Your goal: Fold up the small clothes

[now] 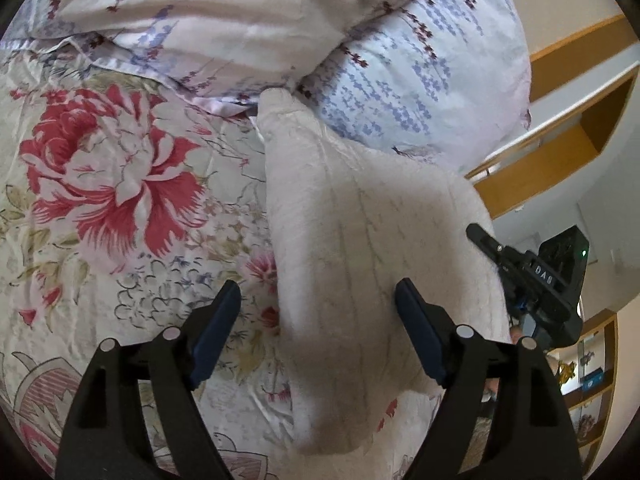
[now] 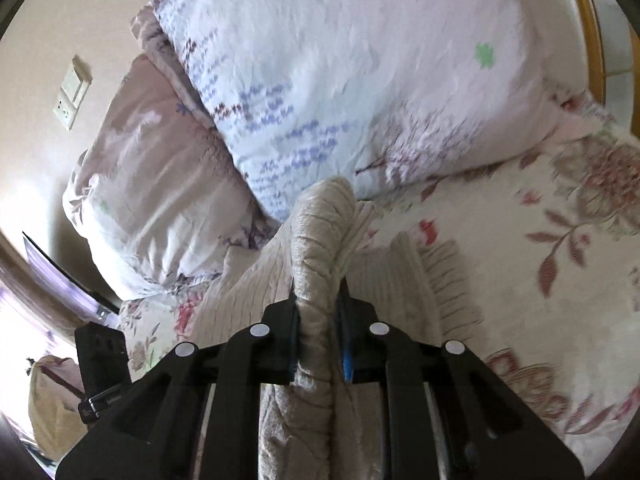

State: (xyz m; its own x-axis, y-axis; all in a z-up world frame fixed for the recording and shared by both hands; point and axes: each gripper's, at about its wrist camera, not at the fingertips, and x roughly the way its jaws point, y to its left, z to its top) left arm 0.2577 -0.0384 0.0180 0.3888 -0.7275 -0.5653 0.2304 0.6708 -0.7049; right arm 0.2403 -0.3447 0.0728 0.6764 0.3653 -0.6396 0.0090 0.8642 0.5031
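1. The floral bedspread (image 1: pixel 120 184) with its big red flower fills the left of the left wrist view, spread flat over the bed.
2. Two pillows (image 1: pixel 420 92) in pale fabric with blue and maroon sprigs are piled at the far end of it.
3. The left gripper (image 1: pixel 320 312) stands wide, its two dark pads well apart. Its left finger is over the bedspread; its right finger is over the garment. Nothing is pinched between them.
4. The cream knitted garment (image 1: pixel 360 240) runs from the pillows toward the camera, lifted along its right edge and draped down over the bedspread.
5. At the right of that view, the right gripper (image 1: pixel 480 240) meets the raised edge of the garment, in front of wooden shelves (image 1: pixel 560 152).
6. In the right wrist view, the right gripper (image 2: pixel 318 296) is nearly closed, squeezing a bunched ridge of the garment (image 2: pixel 320 240) between its pads. The ribbed hem lies on the bedspread (image 2: pixel 540 280) just to the right.
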